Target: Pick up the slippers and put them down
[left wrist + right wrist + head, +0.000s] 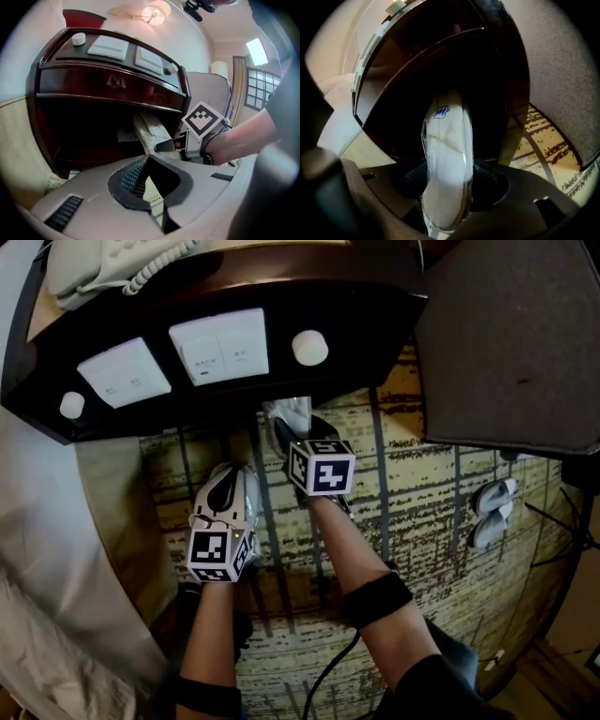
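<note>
Before the dark wooden nightstand [366, 324], holds the left gripper [228, 474] pinched shut on nothing, seemingly spare, and clamps the right gripper [300, 423], half-parted, on one end of the white plastic-wrapped slipper [446, 159], likely for carrying; shows its blue print [439, 112] only in the right gripper view, its tip at the shelf [89, 136] only in the left.

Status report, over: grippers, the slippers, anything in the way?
Left gripper shut, empty. Right gripper shut on the wrapped slippers. Dark nightstand close ahead of both.
</note>
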